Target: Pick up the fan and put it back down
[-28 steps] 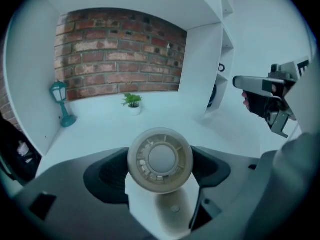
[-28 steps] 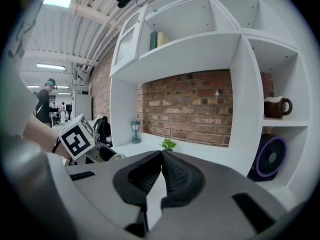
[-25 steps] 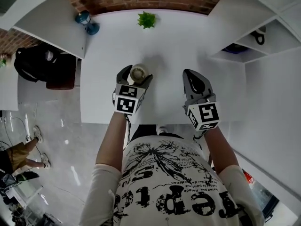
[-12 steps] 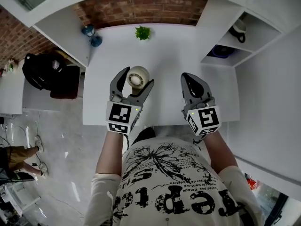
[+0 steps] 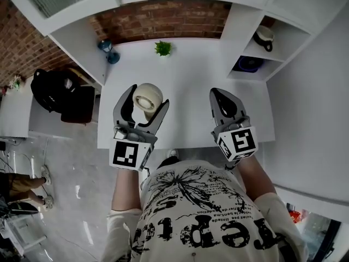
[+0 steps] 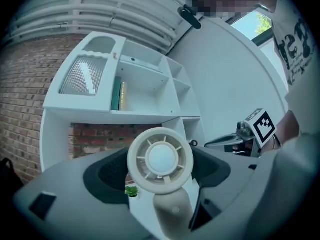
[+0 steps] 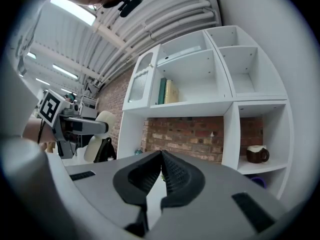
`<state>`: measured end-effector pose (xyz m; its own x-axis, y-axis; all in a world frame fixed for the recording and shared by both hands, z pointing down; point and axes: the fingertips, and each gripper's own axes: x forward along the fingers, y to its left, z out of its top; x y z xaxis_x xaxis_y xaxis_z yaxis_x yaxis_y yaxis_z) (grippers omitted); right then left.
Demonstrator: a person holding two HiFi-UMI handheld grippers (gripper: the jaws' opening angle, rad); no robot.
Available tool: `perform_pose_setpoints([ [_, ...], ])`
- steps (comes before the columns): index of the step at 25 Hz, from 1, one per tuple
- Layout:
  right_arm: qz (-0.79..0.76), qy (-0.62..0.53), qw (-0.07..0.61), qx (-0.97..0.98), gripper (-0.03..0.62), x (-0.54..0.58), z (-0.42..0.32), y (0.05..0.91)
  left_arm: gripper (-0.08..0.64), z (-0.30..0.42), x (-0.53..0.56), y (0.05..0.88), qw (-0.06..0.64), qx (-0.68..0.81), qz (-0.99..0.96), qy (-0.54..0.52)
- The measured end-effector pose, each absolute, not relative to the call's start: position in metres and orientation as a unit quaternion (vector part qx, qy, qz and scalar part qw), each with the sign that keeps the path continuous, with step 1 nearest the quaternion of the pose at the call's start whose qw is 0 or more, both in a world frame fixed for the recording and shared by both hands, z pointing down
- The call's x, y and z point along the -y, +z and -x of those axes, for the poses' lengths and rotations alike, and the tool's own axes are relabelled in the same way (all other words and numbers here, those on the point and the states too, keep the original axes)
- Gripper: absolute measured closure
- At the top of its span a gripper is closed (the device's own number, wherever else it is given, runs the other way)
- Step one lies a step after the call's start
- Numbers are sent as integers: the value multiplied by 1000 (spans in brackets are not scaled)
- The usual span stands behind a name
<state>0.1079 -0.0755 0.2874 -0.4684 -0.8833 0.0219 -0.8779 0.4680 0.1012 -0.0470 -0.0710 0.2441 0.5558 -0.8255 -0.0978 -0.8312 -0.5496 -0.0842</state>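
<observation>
1. Cream plastic marks out the fan (image 6: 160,160). My left gripper (image 5: 147,98) is clamped on its stem, over the left part of the white surface (image 5: 191,111), and it looks lifted clear of it.
2. On the shelf unit (image 7: 224,134) to the right of the surface, a brown mug (image 5: 265,37) sits in one open compartment. A dark blue bowl-like thing (image 5: 249,64) is in the compartment below; I cannot tell what is in either. A few books (image 7: 167,91) stand upright in a higher compartment.
3. In the left gripper view the fan's long axis runs upright, stem down between the jaws and round head on top. The grille faces back at that camera.
4. My right gripper (image 5: 222,98) is closed on nothing, jaws meeting, over the right part of the surface and well apart from the fan.
5. I see a small green plant (image 5: 162,48) at the far edge, by the brick wall (image 5: 163,18).
</observation>
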Motion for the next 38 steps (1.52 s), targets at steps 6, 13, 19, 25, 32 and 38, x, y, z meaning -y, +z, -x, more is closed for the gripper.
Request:
perform_pose_setpoints([
  [6,-518,-33,33,854,577,74,-105,286,176,53,72,253,63,-471,880,-13],
  [13,-522,-24,42,852,577,83,-95,296,176,59,89,270,57,-467,882,-41],
  [19,-523,-7,58,850,577,105,-83,315,176,71,121,312,13,-471,878,-84],
  [25,-522,16,77,849,578,132,-67,338,176,81,157,378,-59,-462,872,-148],
  [32,-519,43,94,849,578,160,-62,378,176,76,193,458,-127,-453,859,-201],
  [38,-528,68,106,840,577,174,-64,411,176,72,205,529,-186,-435,841,-263],
])
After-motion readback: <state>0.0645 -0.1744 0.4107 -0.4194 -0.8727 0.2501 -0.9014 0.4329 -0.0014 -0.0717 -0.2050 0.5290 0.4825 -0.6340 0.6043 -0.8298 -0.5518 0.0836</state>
